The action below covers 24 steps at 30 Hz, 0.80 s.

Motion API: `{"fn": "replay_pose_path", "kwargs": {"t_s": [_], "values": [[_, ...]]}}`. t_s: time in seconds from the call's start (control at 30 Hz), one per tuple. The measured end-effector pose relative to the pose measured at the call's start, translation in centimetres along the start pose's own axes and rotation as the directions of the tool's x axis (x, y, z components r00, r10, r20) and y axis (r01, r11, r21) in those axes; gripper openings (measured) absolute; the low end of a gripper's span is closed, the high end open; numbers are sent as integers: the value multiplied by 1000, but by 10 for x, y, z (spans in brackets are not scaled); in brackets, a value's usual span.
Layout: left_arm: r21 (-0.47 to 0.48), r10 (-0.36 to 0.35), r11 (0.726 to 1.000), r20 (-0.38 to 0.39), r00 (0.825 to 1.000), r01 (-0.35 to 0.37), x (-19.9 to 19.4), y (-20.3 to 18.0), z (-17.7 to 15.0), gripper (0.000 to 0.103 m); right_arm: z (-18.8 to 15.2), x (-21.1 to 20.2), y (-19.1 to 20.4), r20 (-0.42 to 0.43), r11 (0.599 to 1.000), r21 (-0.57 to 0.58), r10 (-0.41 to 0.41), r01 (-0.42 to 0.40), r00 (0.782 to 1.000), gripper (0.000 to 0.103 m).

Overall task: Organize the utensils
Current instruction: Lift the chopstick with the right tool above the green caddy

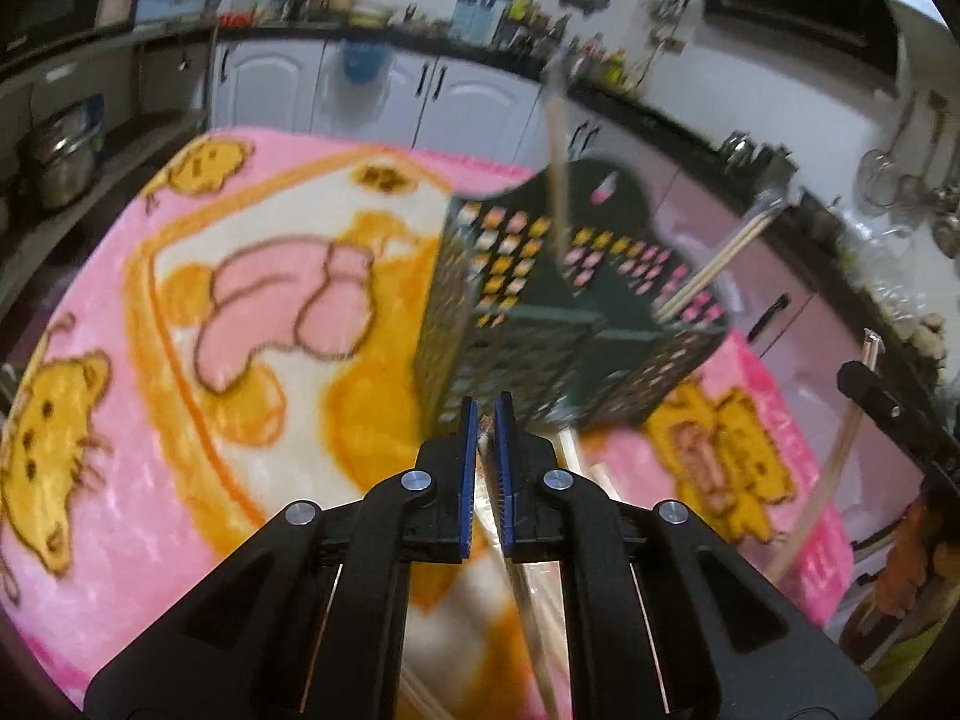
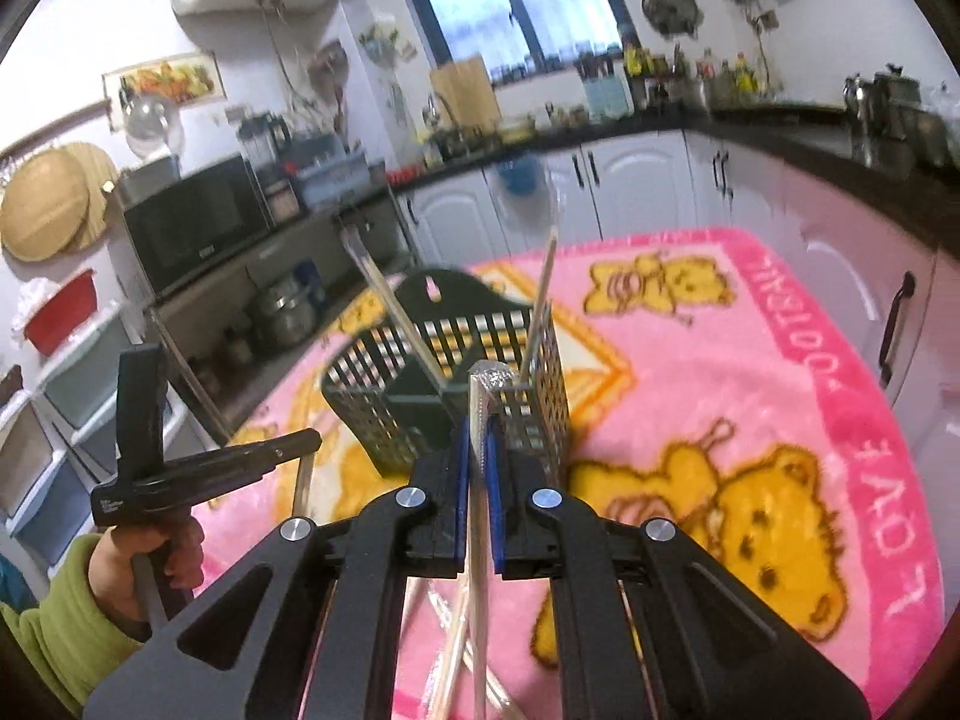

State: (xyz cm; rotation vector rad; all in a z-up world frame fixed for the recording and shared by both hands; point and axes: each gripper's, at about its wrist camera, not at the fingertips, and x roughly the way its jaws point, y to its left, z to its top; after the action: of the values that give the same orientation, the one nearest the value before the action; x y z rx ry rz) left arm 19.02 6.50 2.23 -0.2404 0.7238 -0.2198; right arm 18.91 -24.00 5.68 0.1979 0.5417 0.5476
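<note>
A dark green perforated utensil basket (image 1: 558,300) (image 2: 456,378) stands on a pink cartoon blanket (image 1: 180,312) (image 2: 750,372). Wrapped chopstick pairs lean inside it (image 1: 561,180) (image 2: 540,306). My left gripper (image 1: 487,414) is shut on a wrapped pair of chopsticks (image 1: 528,612), just in front of the basket. My right gripper (image 2: 478,438) is shut on another wrapped pair of chopsticks (image 2: 480,528), whose top end pokes up beside the basket's near wall. The right gripper with its chopsticks also shows in the left wrist view (image 1: 864,384). The left gripper shows at the left of the right wrist view (image 2: 306,438).
More wrapped chopsticks lie on the blanket below the grippers (image 2: 450,648) (image 1: 600,474). White kitchen cabinets (image 2: 630,192) and a dark counter with bottles and pots surround the table. A microwave (image 2: 198,222) and storage drawers (image 2: 48,420) stand at the left.
</note>
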Motion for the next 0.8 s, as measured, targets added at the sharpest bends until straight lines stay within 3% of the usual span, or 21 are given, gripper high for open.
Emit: {"fn": "replay_pose_path", "kwargs": {"t_s": [0.4,0.8], "values": [[68,-87,995,146,985,78,-49,-47,22,3,-1,-46,7,131,999,-23,-26,29,991,6],[144,-149,982,203,968,121,-70,-84,37,3,-2,-66,7,182,997,-30,-64,70,981,6]]}}
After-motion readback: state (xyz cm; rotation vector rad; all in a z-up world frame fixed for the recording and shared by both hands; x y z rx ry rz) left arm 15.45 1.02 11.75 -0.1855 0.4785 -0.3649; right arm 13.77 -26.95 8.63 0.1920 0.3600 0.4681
